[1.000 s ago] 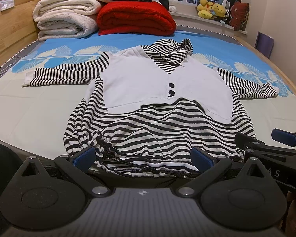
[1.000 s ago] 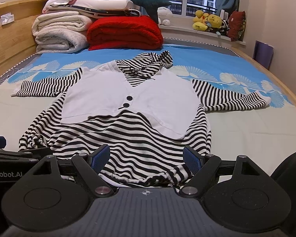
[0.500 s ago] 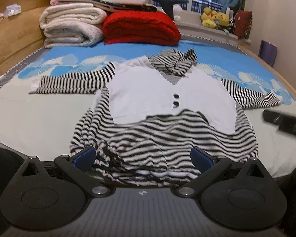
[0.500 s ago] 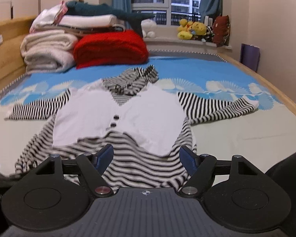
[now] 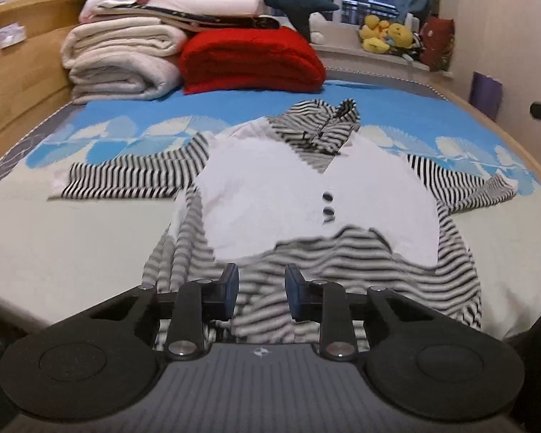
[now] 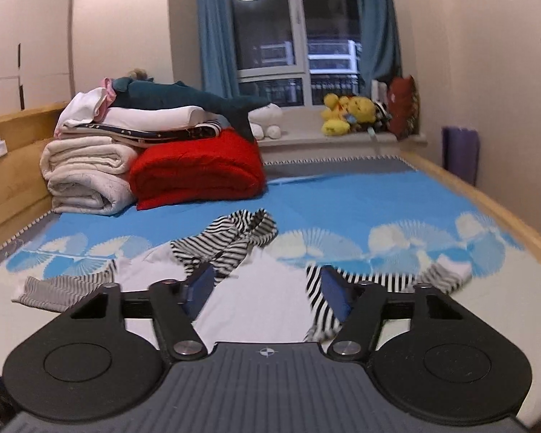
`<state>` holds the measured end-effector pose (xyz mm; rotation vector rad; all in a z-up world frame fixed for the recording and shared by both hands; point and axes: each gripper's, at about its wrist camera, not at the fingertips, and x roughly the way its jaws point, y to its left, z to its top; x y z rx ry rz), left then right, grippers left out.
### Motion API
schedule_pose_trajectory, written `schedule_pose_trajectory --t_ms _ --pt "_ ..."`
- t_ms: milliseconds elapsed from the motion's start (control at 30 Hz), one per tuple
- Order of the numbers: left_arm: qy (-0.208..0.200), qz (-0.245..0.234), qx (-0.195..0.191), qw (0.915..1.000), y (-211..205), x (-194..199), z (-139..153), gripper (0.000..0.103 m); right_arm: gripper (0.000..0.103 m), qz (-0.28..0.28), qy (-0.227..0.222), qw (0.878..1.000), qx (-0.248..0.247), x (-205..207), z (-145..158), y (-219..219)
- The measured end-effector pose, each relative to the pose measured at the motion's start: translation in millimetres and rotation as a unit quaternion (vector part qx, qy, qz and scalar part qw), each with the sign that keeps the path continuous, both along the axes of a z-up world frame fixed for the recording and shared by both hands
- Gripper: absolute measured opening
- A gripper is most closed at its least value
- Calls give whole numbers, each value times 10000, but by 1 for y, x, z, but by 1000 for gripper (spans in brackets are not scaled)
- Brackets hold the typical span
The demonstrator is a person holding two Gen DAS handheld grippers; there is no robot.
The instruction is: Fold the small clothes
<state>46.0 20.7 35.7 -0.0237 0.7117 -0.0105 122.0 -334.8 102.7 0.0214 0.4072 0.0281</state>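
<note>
A small black-and-white striped hooded top with a white vest front (image 5: 306,195) lies spread face up on the bed, sleeves out to both sides. My left gripper (image 5: 261,290) hovers over its lower hem, jaws partly closed with a gap, holding nothing. My right gripper (image 6: 267,288) is open and empty, raised above the white chest (image 6: 263,288); the hood (image 6: 231,241) lies beyond it. The garment's lower part is hidden in the right wrist view.
Folded cream blankets (image 5: 122,57) and a red blanket (image 5: 252,59) are stacked at the head of the bed. Wooden bed rails (image 6: 487,209) run along both sides. Plush toys (image 6: 346,113) sit on the windowsill. A purple object (image 6: 460,153) stands by the right wall.
Both grippers have lifted up and back from the hem. The left jaws have narrowed. The right wrist view now tilts up toward the window. The garment's hem looks bunched upward.
</note>
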Motion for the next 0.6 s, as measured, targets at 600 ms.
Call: schedule_pose_trajectory --t_ms 600 --pt "683 1172 -208 9905 142 252 -81 31 39 -215 699 9970 240 91 -56 10"
